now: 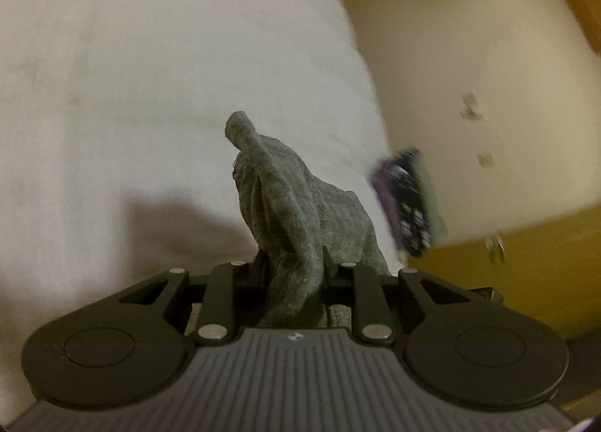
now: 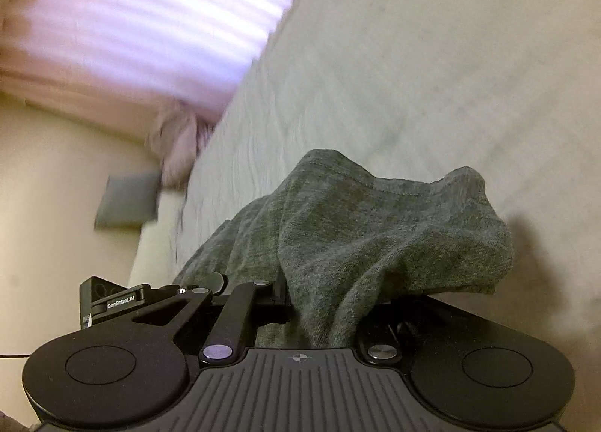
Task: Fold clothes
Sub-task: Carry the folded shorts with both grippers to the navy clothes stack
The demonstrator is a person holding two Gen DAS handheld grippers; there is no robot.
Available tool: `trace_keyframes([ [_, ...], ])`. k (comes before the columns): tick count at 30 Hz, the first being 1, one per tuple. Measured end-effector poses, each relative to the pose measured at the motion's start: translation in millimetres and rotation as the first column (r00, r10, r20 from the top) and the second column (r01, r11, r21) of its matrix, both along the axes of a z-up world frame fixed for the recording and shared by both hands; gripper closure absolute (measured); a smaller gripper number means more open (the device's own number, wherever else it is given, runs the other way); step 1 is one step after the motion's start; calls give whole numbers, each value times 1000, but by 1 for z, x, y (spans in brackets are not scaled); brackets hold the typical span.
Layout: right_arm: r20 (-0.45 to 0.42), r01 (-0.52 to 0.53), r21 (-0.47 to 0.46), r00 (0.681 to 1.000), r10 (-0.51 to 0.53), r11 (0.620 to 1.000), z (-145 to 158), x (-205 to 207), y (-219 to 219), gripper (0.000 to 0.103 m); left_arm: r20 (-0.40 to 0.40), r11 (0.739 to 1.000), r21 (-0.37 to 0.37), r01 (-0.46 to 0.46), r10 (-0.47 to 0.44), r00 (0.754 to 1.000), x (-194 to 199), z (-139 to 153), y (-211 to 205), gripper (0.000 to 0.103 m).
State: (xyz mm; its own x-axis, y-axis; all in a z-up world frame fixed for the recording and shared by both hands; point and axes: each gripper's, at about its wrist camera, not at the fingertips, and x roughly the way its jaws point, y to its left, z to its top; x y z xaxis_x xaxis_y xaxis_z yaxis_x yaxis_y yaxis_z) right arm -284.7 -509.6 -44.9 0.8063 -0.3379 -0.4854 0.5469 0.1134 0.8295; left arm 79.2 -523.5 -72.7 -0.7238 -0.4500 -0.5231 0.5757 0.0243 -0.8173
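Left and right wrist views, both blurred. My left gripper (image 1: 295, 266) is clamped on a bunched edge of the grey garment (image 1: 296, 206); the cloth rises in a twisted ridge from between its jaws and stands above the white bed (image 1: 150, 94). My right gripper (image 2: 319, 304) is likewise closed on the grey garment (image 2: 375, 236), which drapes over its right side and hides that fingertip; a stitched hem shows along the upper fold. In both views the garment sits in the grippers, clear of the bed surface as far as I can see, with its shadow falling on the bedcover. Beyond the bed edge, the left view shows a pale floor (image 1: 488, 94) and a dark, patterned object (image 1: 409, 203) too smeared to identify; the right view shows a striped pink-and-white cover (image 2: 150, 18) at the far end of the bed. I judge the task to be at an early stage: the garment is gripped at two points but remains crumpled, with no flat fold visible. Spreading it out, making the folds and setting it down all appear to remain.
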Motion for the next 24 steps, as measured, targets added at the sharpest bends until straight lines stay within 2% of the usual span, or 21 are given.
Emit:
trace_keyframes([
  [3,-7,105,-52,994,-106,993,30,-59,5,94,-16,992,-43,122,-123,992,-69,24,-40,84],
  [6,-28,214,-109,975,-219,971,59,-133,7,94,-28,967,-87,239,-242,970,-153,40,-82,84],
  [11,-46,381,-189,917,-396,905,97,-273,-5,94,-54,913,-156,378,-390,919,-317,55,-161,84],
  [15,-77,464,-253,865,-495,849,116,-377,-36,94,-61,868,-210,451,-472,880,-441,58,-225,84],
  [20,-112,507,-326,817,-565,798,135,-481,-100,94,-42,838,-256,482,-508,861,-545,66,-295,83],
  [24,-113,504,-352,813,-571,788,132,-523,-154,94,9,825,-278,493,-510,860,-588,71,-347,83],
])
